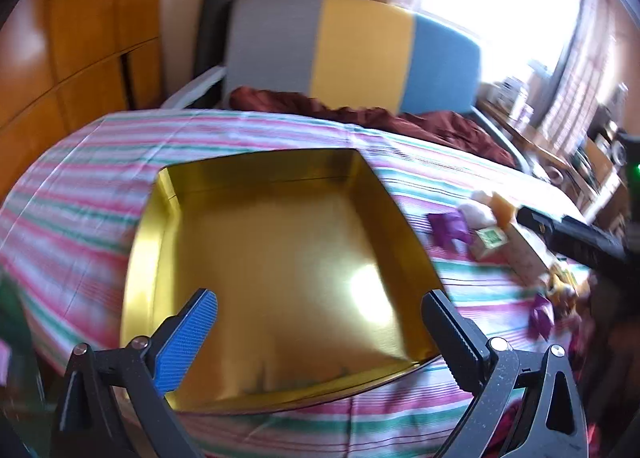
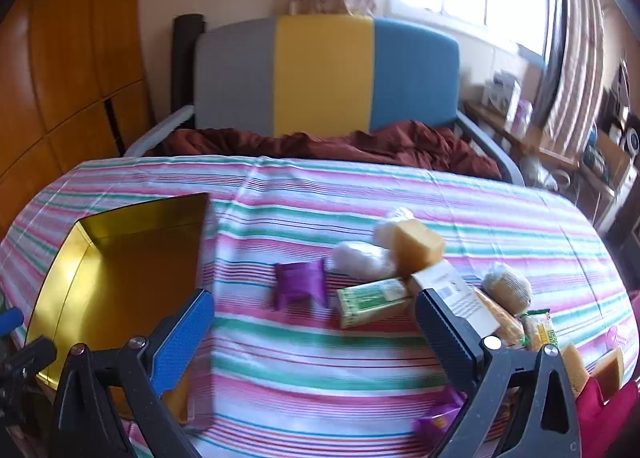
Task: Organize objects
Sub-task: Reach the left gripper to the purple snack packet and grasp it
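Both sets of fingers are spread wide, nothing held. The purple packet [image 2: 299,283] is seen just beyond the right gripper [image 2: 316,318]; probably light, crinkly, best pinched mid-body.

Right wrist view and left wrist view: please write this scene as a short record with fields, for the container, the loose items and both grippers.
surface: striped cloth
container: gold tin, open, nothing inside it
loose items: purple packet, green box, white wrapped piece, yellow block, all on the cloth to the right of the tin
left gripper: open, over the tin, holds nothing
right gripper: open, over the cloth before the items, holds nothing
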Demonstrator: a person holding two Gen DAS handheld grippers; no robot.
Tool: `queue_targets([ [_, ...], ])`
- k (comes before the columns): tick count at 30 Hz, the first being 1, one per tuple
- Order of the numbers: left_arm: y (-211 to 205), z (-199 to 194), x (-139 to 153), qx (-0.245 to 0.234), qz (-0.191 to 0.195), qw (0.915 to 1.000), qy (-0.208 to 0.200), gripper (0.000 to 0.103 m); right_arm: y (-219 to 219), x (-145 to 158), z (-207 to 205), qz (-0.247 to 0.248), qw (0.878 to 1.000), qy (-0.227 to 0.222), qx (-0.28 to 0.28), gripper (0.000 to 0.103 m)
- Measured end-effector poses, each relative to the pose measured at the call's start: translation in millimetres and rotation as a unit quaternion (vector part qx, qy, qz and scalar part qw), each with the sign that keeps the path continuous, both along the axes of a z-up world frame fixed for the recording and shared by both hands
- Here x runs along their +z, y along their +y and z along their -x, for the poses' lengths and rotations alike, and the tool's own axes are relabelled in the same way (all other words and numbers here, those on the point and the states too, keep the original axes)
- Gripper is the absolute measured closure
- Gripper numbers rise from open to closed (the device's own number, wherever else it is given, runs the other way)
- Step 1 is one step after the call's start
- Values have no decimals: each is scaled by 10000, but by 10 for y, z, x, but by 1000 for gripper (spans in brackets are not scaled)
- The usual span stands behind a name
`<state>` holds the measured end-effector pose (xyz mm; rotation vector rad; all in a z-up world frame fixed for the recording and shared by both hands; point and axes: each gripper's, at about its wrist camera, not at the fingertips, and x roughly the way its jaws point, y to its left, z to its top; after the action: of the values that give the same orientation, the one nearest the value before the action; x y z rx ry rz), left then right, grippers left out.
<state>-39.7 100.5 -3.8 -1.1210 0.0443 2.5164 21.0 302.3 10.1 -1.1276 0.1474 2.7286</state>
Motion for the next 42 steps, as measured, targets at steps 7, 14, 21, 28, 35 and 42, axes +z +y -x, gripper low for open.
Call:
queue_targets([
  [7, 501, 28, 32, -673, 2, 9977, -22, 0, 986, -114, 150, 341, 9977, -164, -567, 1],
  [14, 941, 70, -2, -1033, 237, 9944, -27, 2, 1443, -357, 163, 912, 9912, -265, -923, 1],
  [21, 1258, 196, -64, -1288, 400, 9908, -80, 3, 1559, -365, 130, 1269, 9860, -243, -1052, 1],
  [28, 1652, 387, -248, -1899, 837, 9777, -322, 20, 1615, -354, 112, 1439, 9832, -225, -1104, 1],
  [35, 2112, 658, -432, -2549, 1577, 9539, -146, 22, 1667, -329, 108, 1629, 9805, -123, -1093, 1],
  [42, 2408, 888, -699, -3002, 2219, 9277, -85, 23, 1719, -356, 131, 1891, 9764, -130, -1034, 1],
])
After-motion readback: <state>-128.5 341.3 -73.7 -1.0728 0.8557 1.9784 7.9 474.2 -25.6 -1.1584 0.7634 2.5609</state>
